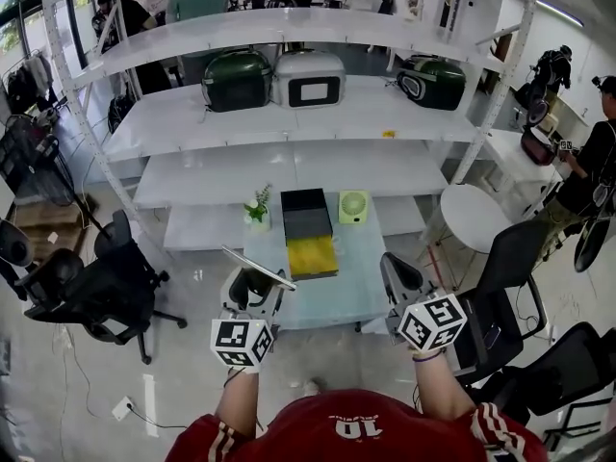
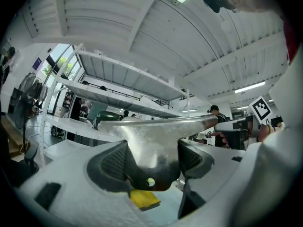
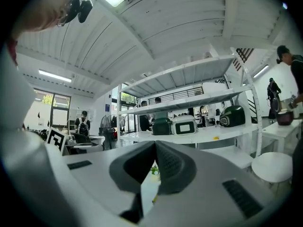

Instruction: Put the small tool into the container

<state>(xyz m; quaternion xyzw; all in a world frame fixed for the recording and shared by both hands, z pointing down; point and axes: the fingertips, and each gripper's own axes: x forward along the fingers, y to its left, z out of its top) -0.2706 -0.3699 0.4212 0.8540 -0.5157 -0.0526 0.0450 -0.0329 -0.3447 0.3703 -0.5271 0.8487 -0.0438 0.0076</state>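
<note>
My left gripper [image 1: 255, 284] is shut on a small metal scraper [image 1: 258, 268] with a wide silver blade and a dark handle. It is held over the near left corner of the glass table [image 1: 358, 282]. In the left gripper view the blade [image 2: 151, 136] spans the space between both pads, with my left gripper [image 2: 150, 159] clamped on its neck. A black container [image 1: 309, 221] stands mid-table with its yellow-lined drawer [image 1: 313, 257] pulled open; the drawer [image 2: 144, 198] also shows below the tool. My right gripper [image 1: 397, 277] hovers at the table's near right corner, and my right gripper [image 3: 155, 163] is shut with nothing in it.
A small potted plant [image 1: 258, 207] and a green desk fan [image 1: 353, 206] flank the container. White shelving [image 1: 289, 114] with kitchen appliances stands behind the table. Office chairs are at the left [image 1: 106, 282] and right [image 1: 505, 292], next to a round white stool [image 1: 478, 215]. People stand far back.
</note>
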